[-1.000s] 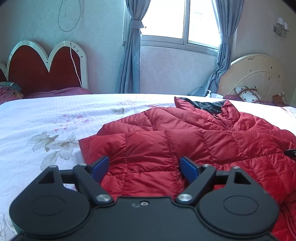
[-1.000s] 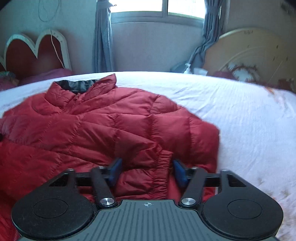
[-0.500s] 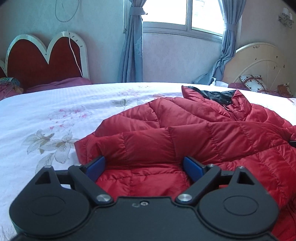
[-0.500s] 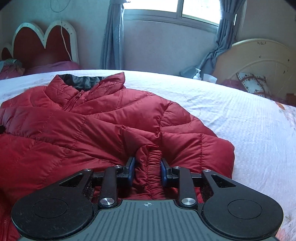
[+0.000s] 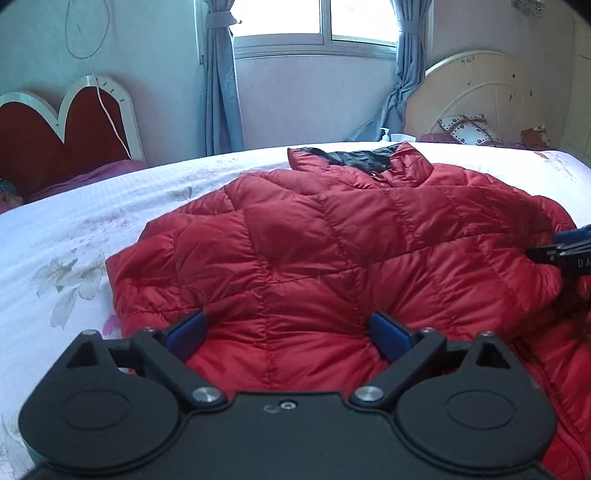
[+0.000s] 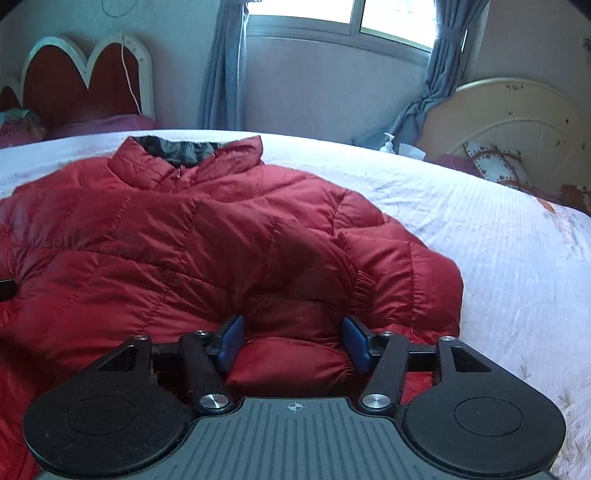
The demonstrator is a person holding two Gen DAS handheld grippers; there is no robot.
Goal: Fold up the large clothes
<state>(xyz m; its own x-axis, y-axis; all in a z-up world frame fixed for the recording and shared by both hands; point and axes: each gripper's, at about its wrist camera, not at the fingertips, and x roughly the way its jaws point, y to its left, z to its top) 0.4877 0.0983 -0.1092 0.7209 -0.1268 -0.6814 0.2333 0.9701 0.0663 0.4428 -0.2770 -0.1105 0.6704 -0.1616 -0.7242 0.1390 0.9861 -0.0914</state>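
Note:
A red quilted down jacket (image 5: 332,251) with a black-lined collar lies on the white bed, both sleeves folded in over its body. My left gripper (image 5: 288,332) hovers low over the folded left sleeve; its jaws are still opening, wide apart, and the blue pads (image 5: 186,330) press on nothing. My right gripper (image 6: 293,341) is over the jacket (image 6: 177,240) near the elastic cuff (image 6: 364,291) of the right sleeve. Its jaws are opening too, with red fabric between them but clear of the pads. The right gripper's tip (image 5: 569,251) shows at the right edge of the left wrist view.
The bed's white floral sheet (image 5: 55,258) spreads left of the jacket and plain white sheet (image 6: 517,258) to its right. A red heart-shaped headboard (image 5: 55,136), a curtained window (image 5: 317,22) and a cream headboard (image 6: 517,122) with a patterned pillow stand beyond.
My right gripper closed on the sleeve cuff, brought it in over the jacket, then let it go and opened. My left gripper widened and shifted rightward over the left sleeve.

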